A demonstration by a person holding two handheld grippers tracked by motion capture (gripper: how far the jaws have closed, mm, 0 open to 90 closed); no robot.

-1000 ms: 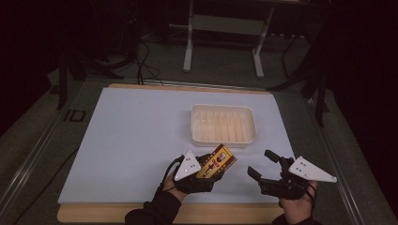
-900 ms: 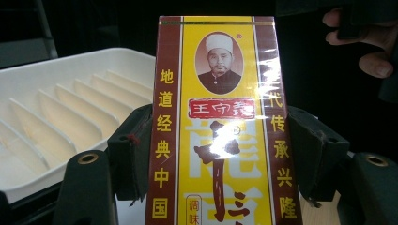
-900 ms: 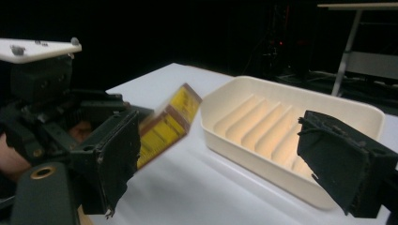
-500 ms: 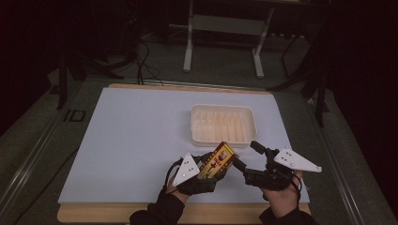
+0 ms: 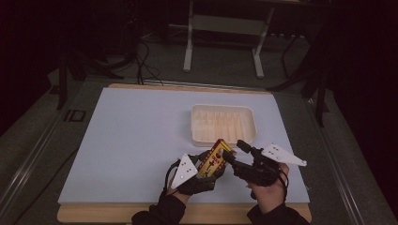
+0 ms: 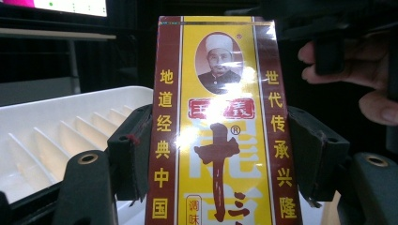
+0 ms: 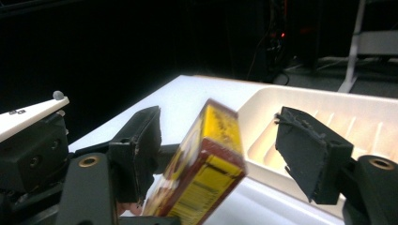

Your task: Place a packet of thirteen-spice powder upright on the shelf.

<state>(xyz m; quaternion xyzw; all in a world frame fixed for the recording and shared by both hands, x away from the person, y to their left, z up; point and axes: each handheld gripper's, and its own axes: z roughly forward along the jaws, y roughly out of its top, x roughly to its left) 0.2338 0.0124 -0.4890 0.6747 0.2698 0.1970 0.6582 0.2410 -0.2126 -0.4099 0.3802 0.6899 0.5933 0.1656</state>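
While my left gripper clamps the yellow and red box by both sides, tilted up over the table near its front edge, my right gripper is spread wide w/ jaws around the box's top end, not touching. White tray sits just behind.
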